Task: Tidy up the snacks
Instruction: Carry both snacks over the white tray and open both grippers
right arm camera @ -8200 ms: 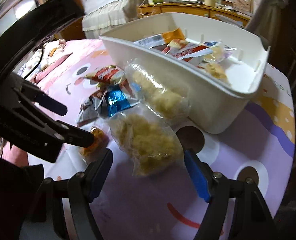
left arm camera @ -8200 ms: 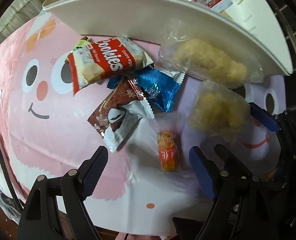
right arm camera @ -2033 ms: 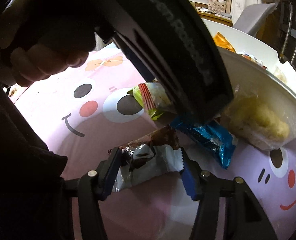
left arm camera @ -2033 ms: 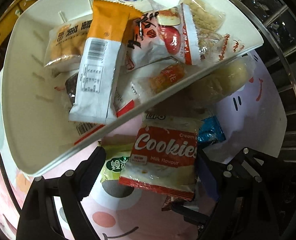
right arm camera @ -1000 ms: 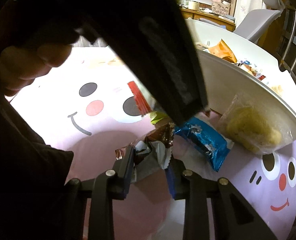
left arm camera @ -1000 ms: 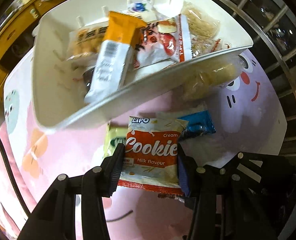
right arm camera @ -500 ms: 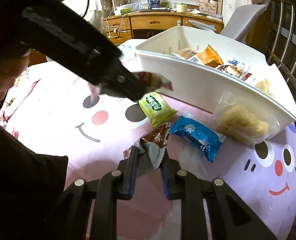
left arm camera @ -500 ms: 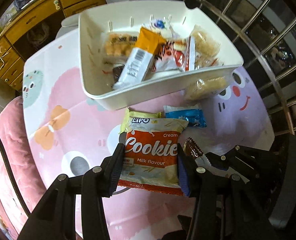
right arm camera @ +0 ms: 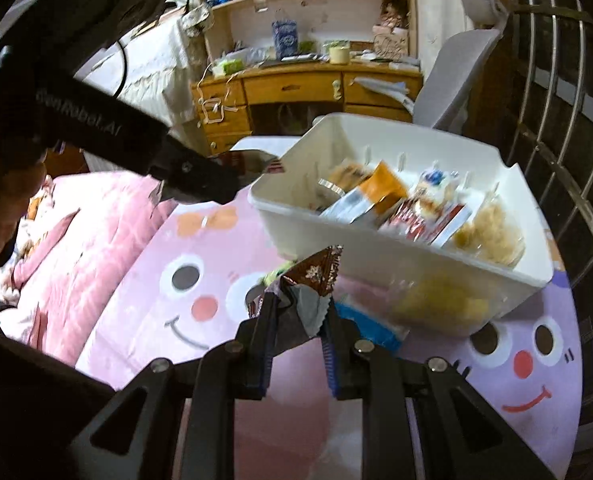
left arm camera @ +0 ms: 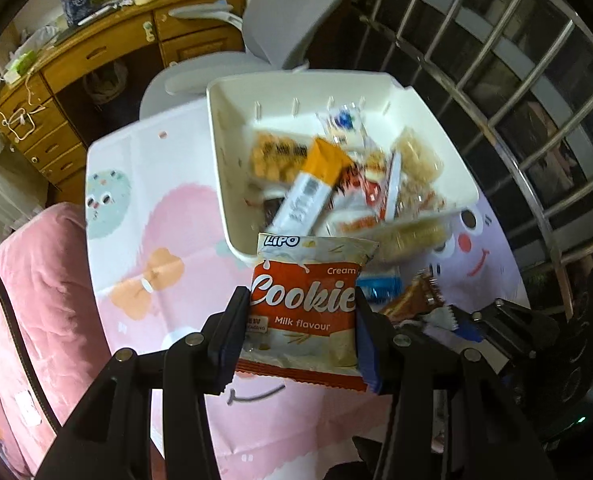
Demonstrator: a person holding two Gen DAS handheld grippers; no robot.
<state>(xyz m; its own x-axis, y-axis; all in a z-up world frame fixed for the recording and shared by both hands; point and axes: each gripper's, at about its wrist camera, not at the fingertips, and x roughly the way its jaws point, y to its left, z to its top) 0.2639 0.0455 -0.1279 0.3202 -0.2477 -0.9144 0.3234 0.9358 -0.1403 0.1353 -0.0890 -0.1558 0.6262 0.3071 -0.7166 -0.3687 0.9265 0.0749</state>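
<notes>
Already well stocked: bin (left arm camera: 221,148) at upper centre; left gripper (left arm camera: 300,334) clamping cookie pack (left arm camera: 303,304), right gripper (right arm camera: 298,334) clamping brown wrapper (right arm camera: 316,276); blue packet (left arm camera: 380,285) left.

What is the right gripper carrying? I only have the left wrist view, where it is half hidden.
Observer: A brown and silver wrapper, between the jaws of the right gripper, which have just been closing on it.
Operator: Does my Cookies pack hide anything on the cloth?
Observer: Yes, a green packet lies by the white bin, partly behind that wrapper.
</notes>
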